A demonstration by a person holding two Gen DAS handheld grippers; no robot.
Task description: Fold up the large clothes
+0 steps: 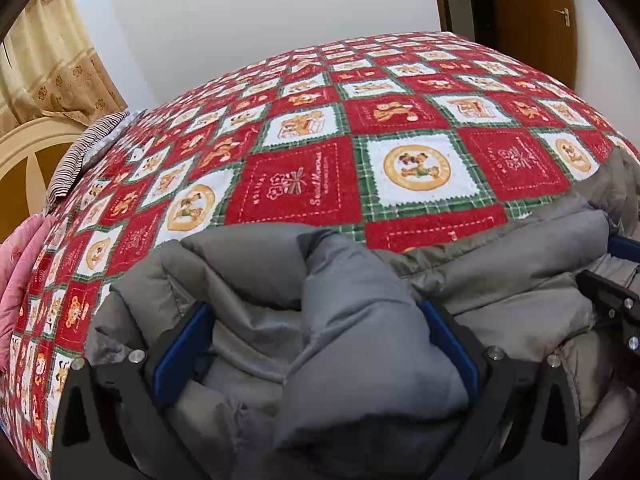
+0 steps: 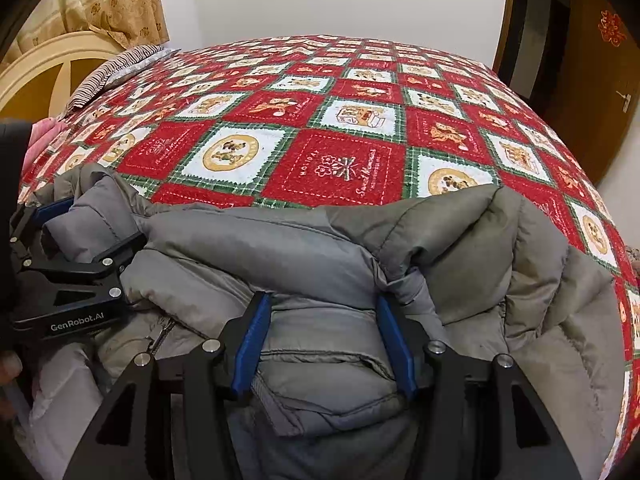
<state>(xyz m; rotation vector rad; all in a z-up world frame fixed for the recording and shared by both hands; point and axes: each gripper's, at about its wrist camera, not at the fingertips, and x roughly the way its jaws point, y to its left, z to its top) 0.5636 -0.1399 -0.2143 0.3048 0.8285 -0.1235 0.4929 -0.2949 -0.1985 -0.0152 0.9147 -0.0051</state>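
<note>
Jacket (image 2: 320, 248) bunched between both gripper (image 2: 324, 344) pairs' blue pads.

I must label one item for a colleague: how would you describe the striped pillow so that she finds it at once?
Start at the bed's red-and-white Christmas quilt. Follow it to the cream headboard on the left. The striped pillow lies there, the only thing with thin dark stripes.
</note>
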